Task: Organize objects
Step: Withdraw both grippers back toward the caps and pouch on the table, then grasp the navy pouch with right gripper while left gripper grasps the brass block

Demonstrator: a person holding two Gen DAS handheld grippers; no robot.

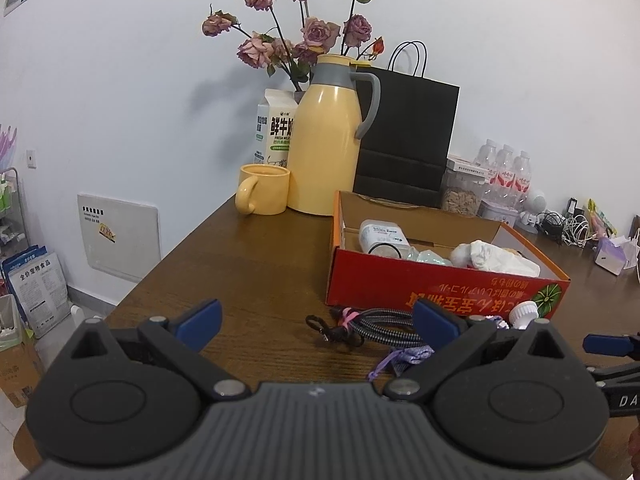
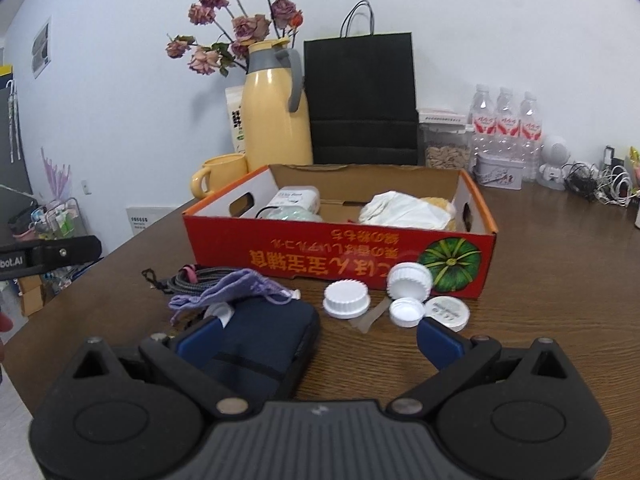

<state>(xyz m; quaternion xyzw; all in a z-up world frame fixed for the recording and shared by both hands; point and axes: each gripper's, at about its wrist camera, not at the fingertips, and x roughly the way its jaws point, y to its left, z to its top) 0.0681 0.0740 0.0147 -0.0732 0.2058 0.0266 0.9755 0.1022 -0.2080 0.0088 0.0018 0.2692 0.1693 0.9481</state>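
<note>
Red cardboard box [image 2: 340, 248] sits on the table [image 2: 560, 300], open side up, its long axis running left to right across the right wrist view. Already inside: a white jar [image 2: 294, 200] lying on its side and a crumpled white bag [image 2: 404, 212]. Judged partly done.

Still outside, just in front of the box: a braided cable [image 2: 200, 278], a purple pouch [image 2: 236, 290], a navy case [image 2: 264, 344] with its long axis running toward the box, and four white caps [image 2: 346, 299] close together.

Left gripper [image 1: 316, 322] is spread wide, empty, over the cable end. Right gripper [image 2: 318, 338] is likewise spread and empty, its left finger lying against the case.
</note>
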